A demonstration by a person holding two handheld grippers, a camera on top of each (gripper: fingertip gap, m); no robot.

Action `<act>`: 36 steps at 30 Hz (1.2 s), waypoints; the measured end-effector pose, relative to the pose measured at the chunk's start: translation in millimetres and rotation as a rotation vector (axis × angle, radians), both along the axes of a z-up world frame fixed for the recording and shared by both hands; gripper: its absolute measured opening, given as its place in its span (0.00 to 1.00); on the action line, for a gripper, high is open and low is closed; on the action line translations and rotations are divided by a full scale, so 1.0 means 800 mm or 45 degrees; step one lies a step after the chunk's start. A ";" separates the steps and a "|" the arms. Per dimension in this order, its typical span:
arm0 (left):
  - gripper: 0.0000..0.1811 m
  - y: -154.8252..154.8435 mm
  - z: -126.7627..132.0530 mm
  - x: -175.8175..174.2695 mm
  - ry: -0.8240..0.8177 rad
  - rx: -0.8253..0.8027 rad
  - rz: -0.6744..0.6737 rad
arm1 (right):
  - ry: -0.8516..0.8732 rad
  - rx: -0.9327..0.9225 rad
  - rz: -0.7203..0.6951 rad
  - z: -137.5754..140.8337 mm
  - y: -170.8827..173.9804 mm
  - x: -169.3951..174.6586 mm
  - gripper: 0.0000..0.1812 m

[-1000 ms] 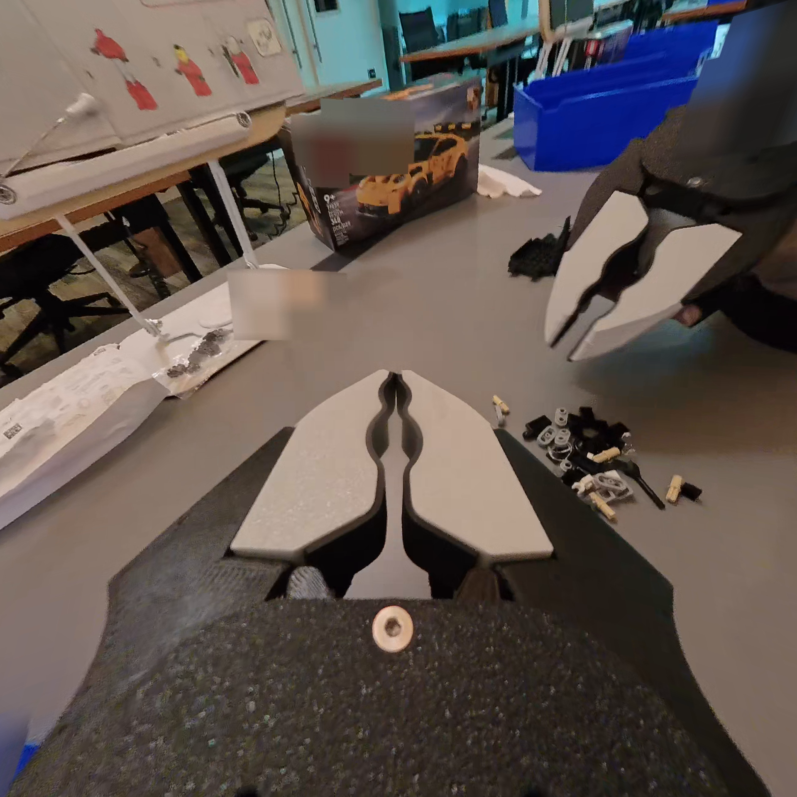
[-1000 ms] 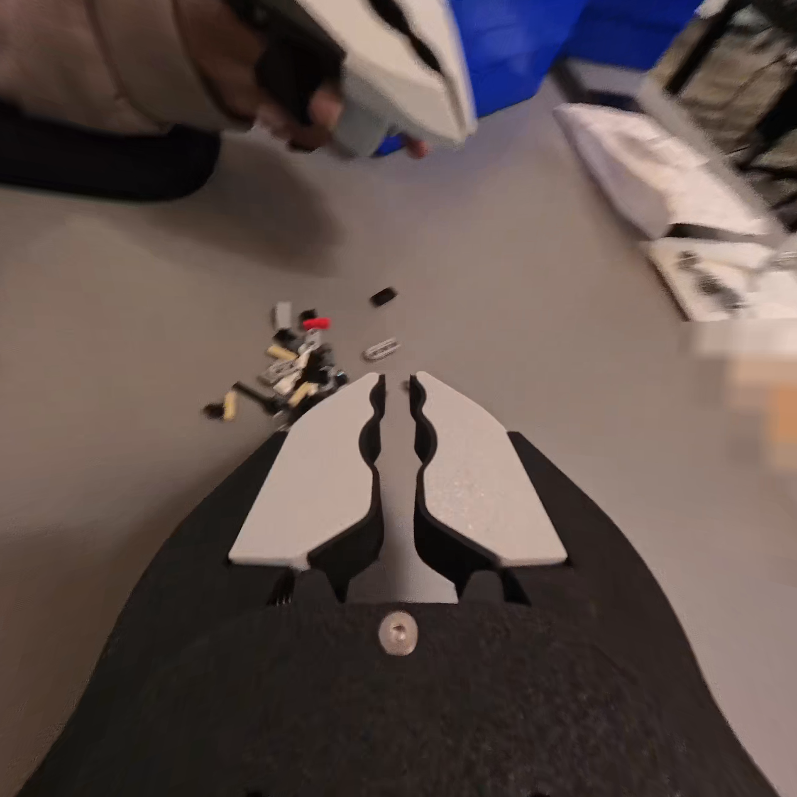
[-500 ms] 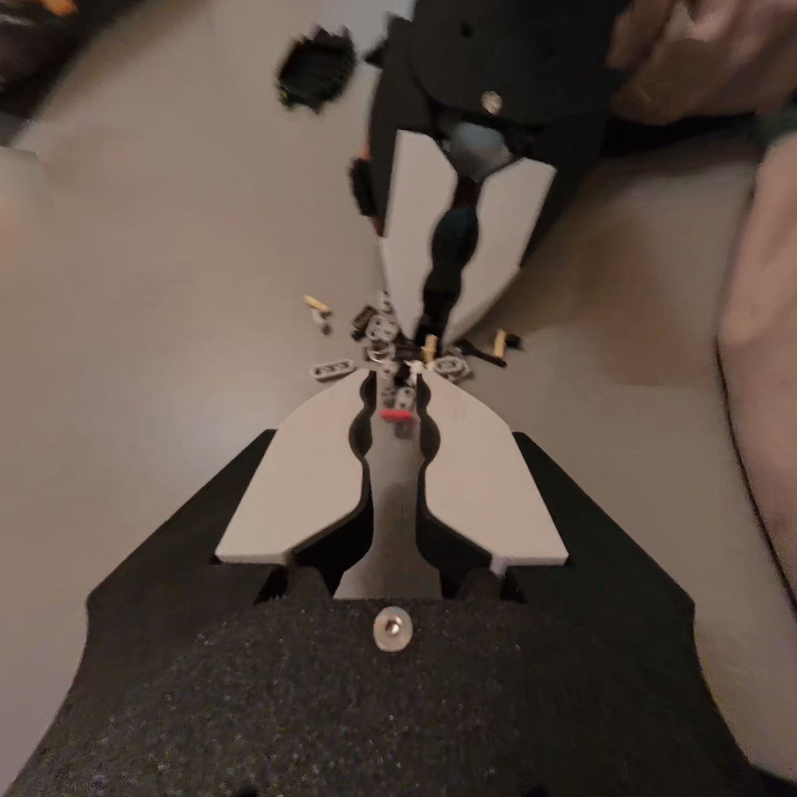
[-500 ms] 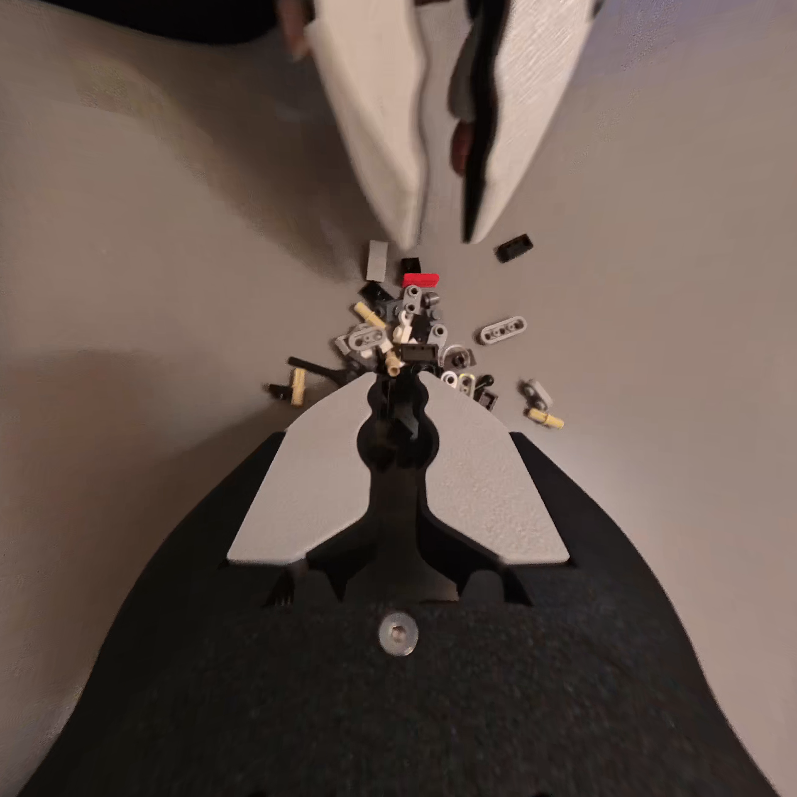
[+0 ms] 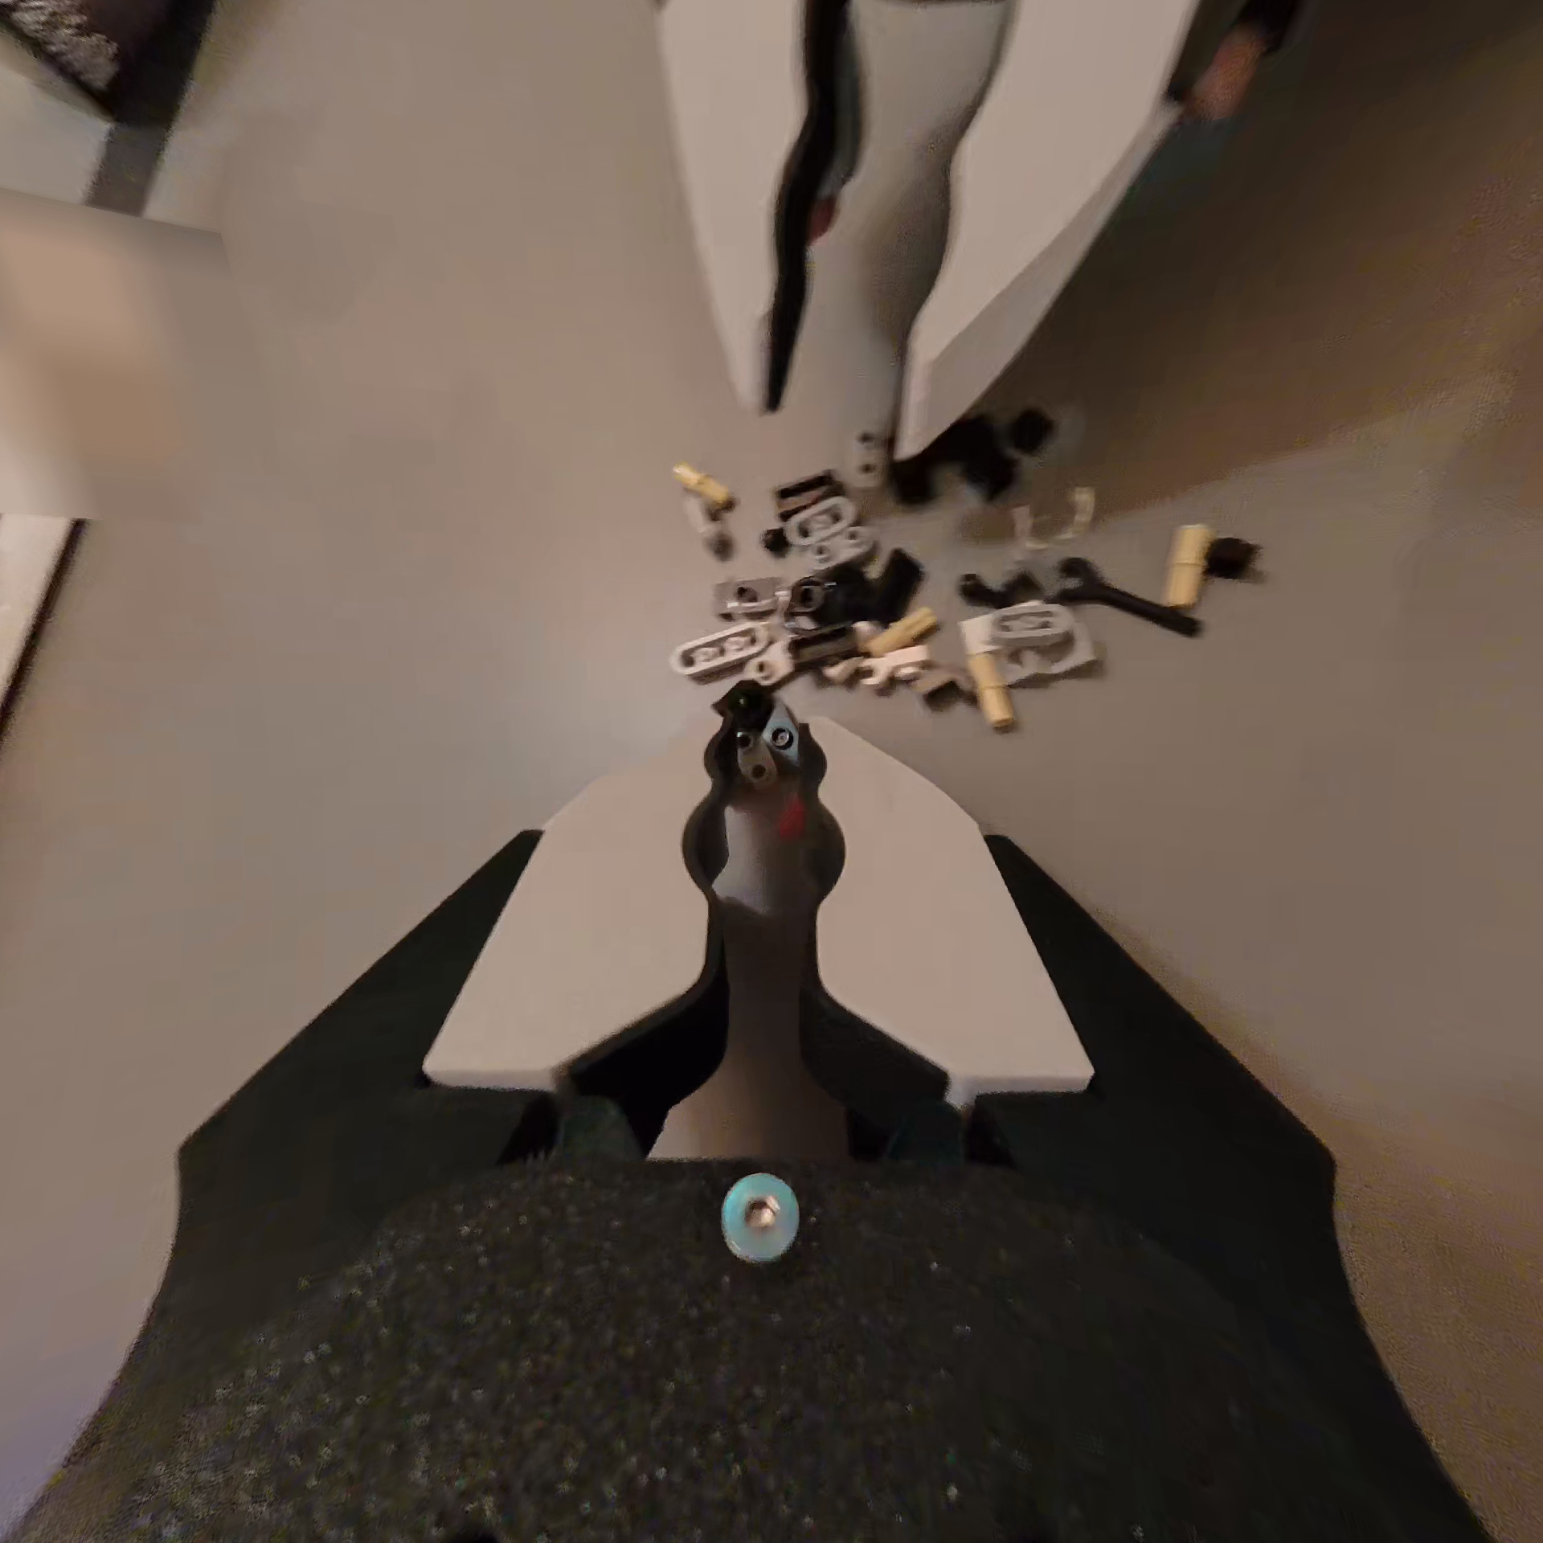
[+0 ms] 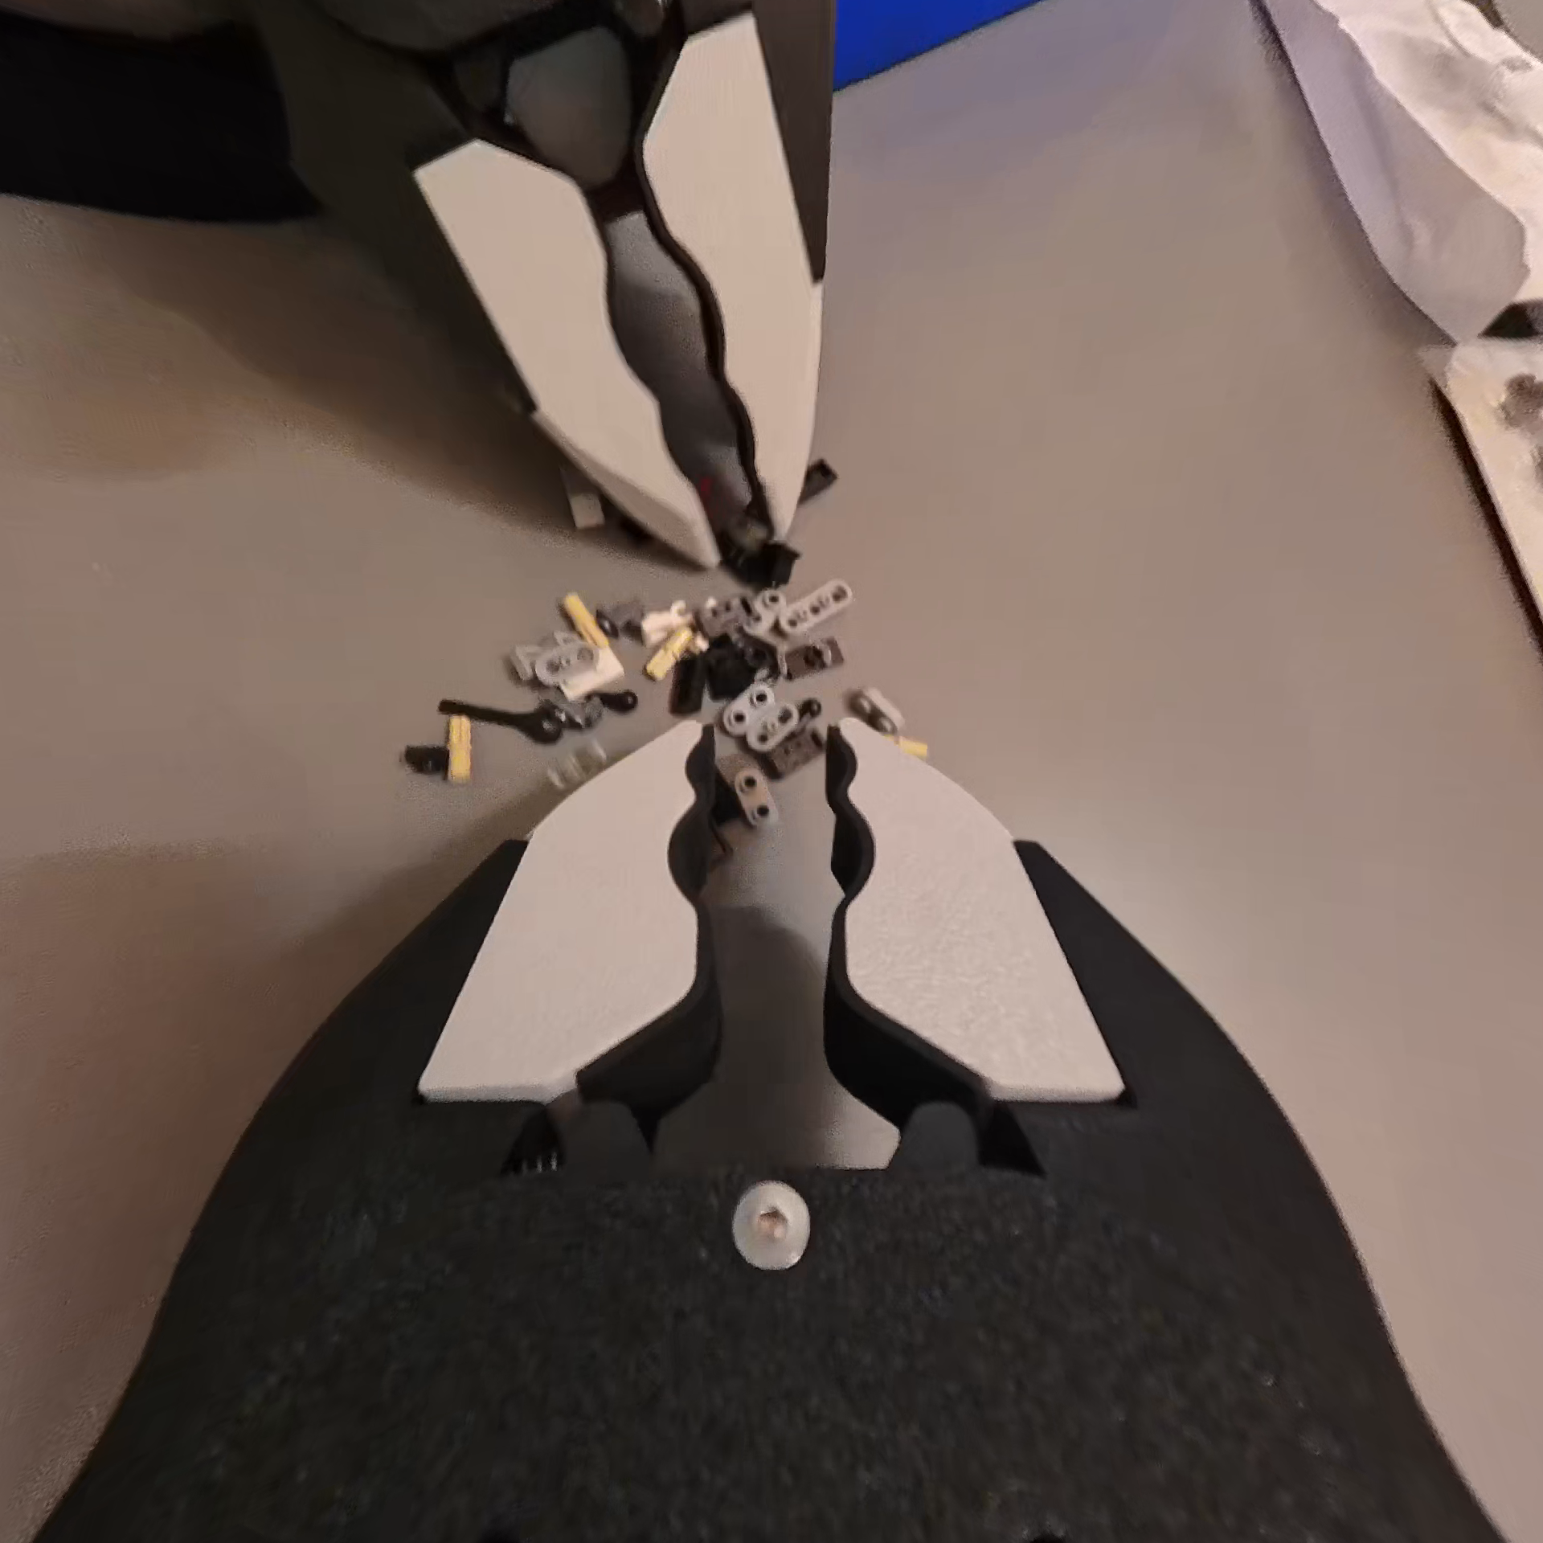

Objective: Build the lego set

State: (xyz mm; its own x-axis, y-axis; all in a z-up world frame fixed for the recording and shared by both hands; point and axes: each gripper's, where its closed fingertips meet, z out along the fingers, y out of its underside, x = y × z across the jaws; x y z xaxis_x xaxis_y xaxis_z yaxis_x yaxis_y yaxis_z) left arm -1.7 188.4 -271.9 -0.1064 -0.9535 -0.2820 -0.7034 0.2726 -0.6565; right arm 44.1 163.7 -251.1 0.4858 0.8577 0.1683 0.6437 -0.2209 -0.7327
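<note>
Grey table (image 6: 1085, 584): scattered lego pieces (image 6: 718, 660).
Left gripper (image 5: 764, 735): tips clenched on small black-and-grey piece (image 5: 756, 726).
Right gripper (image 6: 768, 743): jaws parted, nothing grasped.

Your pile of lego pieces (image 6: 710, 668) lies on the counter (image 6: 1085, 584) between your two grippers, which face each other across it. In the right wrist view, the paper bags (image 6: 1419, 167) lie well off to the right of the pile.

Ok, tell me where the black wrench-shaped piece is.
In the right wrist view, the black wrench-shaped piece lies on the grey table at the pile's left edge, beside a tan pin.
</note>
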 end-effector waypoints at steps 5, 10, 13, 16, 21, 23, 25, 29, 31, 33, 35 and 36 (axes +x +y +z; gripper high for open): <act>0.07 0.039 0.020 0.004 -0.170 0.059 0.197 | -0.052 -0.132 0.043 -0.012 -0.016 0.020 0.18; 0.07 0.060 0.055 0.003 -0.394 -0.012 0.323 | -0.063 -0.129 0.058 -0.024 -0.017 0.007 0.15; 0.07 0.069 0.070 0.001 -0.498 -0.016 0.375 | -0.016 -0.078 0.057 -0.019 -0.012 -0.006 0.14; 0.03 0.072 0.089 0.000 -0.625 -0.067 0.418 | 0.133 0.046 -0.049 0.015 0.010 -0.001 0.14; 0.00 0.100 0.142 0.007 -0.865 -0.045 0.567 | 0.422 0.442 -0.547 0.116 0.086 0.065 0.05; 0.00 0.120 0.178 0.016 -0.945 0.004 0.628 | 0.455 0.576 -0.749 0.157 0.115 0.100 0.00; 0.00 0.140 0.219 0.028 -1.026 0.058 0.669 | 0.482 0.694 -0.889 0.200 0.140 0.125 0.00; 0.00 0.177 0.292 0.055 -1.171 0.101 0.745 | 0.633 0.826 -1.080 0.272 0.184 0.161 0.00; 0.00 0.197 0.316 0.064 -1.209 0.137 0.796 | 0.667 0.855 -1.149 0.292 0.205 0.177 0.00; 0.00 0.212 0.325 0.071 -1.229 0.103 0.840 | 0.646 0.872 -1.199 0.298 0.220 0.189 0.00; 0.00 0.224 0.319 0.068 -1.228 0.105 0.889 | 0.615 0.874 -1.254 0.288 0.226 0.200 0.00; 0.00 0.228 0.311 0.065 -1.225 0.106 0.911 | 0.604 0.862 -1.275 0.278 0.227 0.204 0.00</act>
